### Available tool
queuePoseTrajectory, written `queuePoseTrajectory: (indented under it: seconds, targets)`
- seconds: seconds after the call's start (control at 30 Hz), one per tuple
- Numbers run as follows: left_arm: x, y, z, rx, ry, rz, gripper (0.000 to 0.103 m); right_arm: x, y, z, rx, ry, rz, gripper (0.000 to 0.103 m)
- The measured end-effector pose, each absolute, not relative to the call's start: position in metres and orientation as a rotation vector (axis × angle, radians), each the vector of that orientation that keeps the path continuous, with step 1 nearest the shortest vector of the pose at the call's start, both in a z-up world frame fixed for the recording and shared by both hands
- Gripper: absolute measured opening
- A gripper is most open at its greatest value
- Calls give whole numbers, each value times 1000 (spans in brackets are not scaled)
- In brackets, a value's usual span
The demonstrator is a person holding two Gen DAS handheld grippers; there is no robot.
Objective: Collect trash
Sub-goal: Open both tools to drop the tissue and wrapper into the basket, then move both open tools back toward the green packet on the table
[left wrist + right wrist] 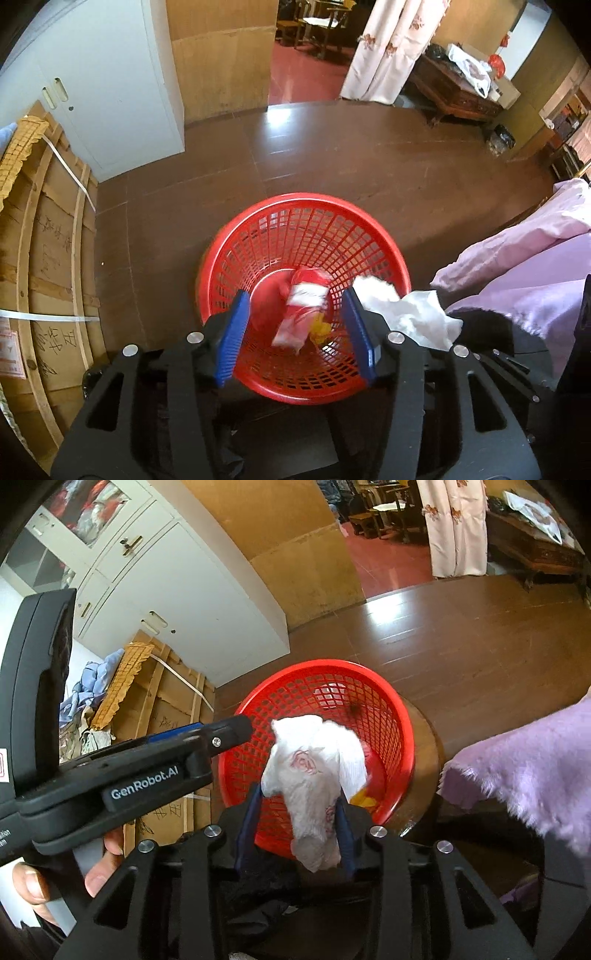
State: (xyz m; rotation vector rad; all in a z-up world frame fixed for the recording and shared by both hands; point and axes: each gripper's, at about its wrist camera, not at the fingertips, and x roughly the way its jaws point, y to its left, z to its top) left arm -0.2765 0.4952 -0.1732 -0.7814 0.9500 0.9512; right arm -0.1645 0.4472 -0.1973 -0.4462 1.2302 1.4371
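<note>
Dropping trash into the red basket (369,229)

My left gripper (297,328) stands spread above the basket, the red-and-white wrapper (301,312) blurred, seemingly falling in. My right gripper (299,823) is parted, the white tissue (314,771) hanging against one pad; I should open wider over the rim so it falls inside.

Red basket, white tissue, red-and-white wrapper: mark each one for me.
red basket (258,214): left wrist view, far rim.
white tissue (314,771): right wrist view, middle of the wad, between the right gripper's fingers.
red-and-white wrapper (301,310): left wrist view, its white middle, over the basket's inside.
</note>
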Motion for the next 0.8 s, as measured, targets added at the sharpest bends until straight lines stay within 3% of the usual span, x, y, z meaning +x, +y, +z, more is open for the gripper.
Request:
queuePoseTrajectory:
  seconds: [0.33, 0.7, 0.8]
  targets:
    - [-286, 486, -141, -765, 885, 959, 54, -173, 415, -153, -461, 1124, 1457, 41]
    - [-276, 429, -64, -619, 720, 879, 66, -171, 324, -56, -514, 780, 1276, 65]
    - [-263, 405, -47, -553, 690, 845, 69, -156, 291, -34, -459, 742, 1212, 66]
